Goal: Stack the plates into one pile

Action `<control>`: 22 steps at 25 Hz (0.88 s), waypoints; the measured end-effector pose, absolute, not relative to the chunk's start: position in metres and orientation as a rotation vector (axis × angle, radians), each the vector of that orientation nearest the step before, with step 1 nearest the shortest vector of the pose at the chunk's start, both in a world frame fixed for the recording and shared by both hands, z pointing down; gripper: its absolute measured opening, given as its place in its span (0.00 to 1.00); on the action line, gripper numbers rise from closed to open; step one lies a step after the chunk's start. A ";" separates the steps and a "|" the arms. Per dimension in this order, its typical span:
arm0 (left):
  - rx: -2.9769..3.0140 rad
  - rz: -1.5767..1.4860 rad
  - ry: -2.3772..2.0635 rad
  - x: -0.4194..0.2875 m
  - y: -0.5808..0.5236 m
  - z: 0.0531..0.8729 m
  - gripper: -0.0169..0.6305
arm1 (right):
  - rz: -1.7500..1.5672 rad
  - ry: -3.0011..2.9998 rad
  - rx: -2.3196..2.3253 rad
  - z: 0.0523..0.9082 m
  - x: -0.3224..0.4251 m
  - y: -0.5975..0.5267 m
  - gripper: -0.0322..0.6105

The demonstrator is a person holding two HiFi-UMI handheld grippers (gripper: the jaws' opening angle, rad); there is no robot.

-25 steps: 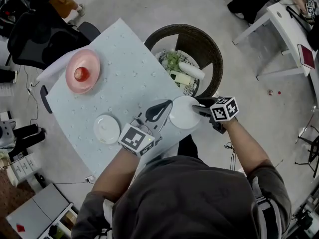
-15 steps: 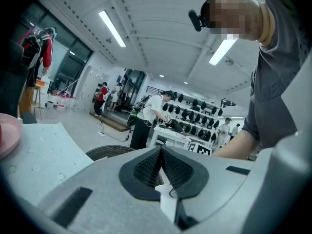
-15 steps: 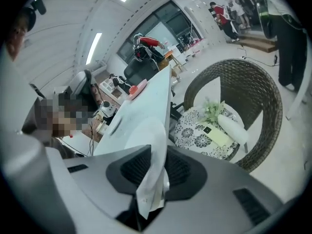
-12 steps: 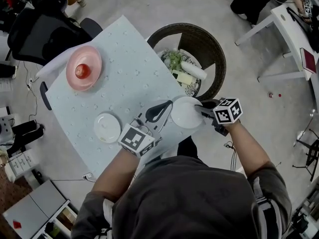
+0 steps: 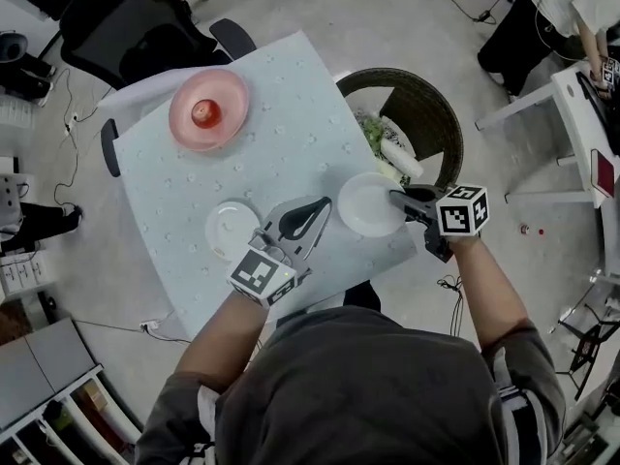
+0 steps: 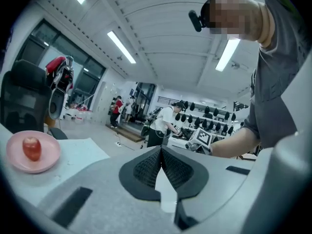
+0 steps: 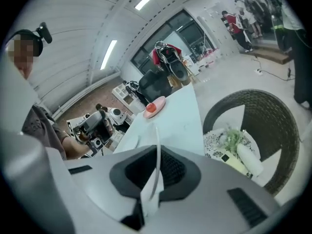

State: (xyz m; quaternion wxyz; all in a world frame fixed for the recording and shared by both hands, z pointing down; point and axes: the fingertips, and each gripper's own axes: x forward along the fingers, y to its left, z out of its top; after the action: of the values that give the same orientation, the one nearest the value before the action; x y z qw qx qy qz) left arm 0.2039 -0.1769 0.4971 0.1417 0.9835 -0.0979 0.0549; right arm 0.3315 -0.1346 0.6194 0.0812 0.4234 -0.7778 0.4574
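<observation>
"Where was the plate (image 5: 368, 204) when you looked?"

"At the near right edge of the table (image 5: 291, 85). Seen from above, its far rim overlapped the basket (image 5: 441, 114). The right gripper (image 5: 397, 201) had it by the right rim. Its jaws had just been closing, and they pinched that rim between the pads."

"And from that gripper's own view?"

"The plate ran out edge-on between the jaws — a thin white line."

"The left gripper (image 5: 325, 202)?"

"Over the table, just beside the plate's left rim. Its jaws were pressed together at the tips, with nothing between them."

"Was it touching the plate?"

"I couldn't tell — it was close, though."

"What about the other plates?"

"A small plate (image 5: 232, 230), white, lay flat on the table to the left of the left gripper, apart from the held one. A pink plate (image 5: 231, 90) sat well apart near the far corner, with a red fruit (image 5: 203, 114) on it."

"And the basket?"

"Dark wicker, on the floor just beside the table's right side. It had some greens and a white bottle-like thing inside."
</observation>
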 end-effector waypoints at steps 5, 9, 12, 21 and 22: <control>2.826 0.115 -0.492 0.130 -0.198 0.483 0.04 | 1.297 -2.378 1.135 0.602 0.275 -0.180 0.06; 2.802 0.094 -0.659 0.062 -0.210 0.476 0.04 | 1.267 -2.401 1.033 0.596 0.218 -0.210 0.06; 2.771 0.085 -0.788 0.008 -0.213 0.474 0.04 | 1.244 -2.418 0.941 0.594 0.171 -0.230 0.06; 2.644 0.053 -1.066 -0.137 -0.206 0.484 0.04 | 1.266 -2.383 0.745 0.623 0.038 -0.261 0.06; 2.629 0.051 -1.092 -0.149 -0.204 0.486 0.04 | 1.274 -2.374 0.726 0.628 0.026 -0.263 0.06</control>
State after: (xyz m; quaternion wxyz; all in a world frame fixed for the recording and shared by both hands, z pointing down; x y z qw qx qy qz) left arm -0.1495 -0.2042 0.4861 0.1467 0.9134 -0.3794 0.0179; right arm 0.0264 -0.2626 0.6278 0.1746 0.2561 -0.8378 0.4496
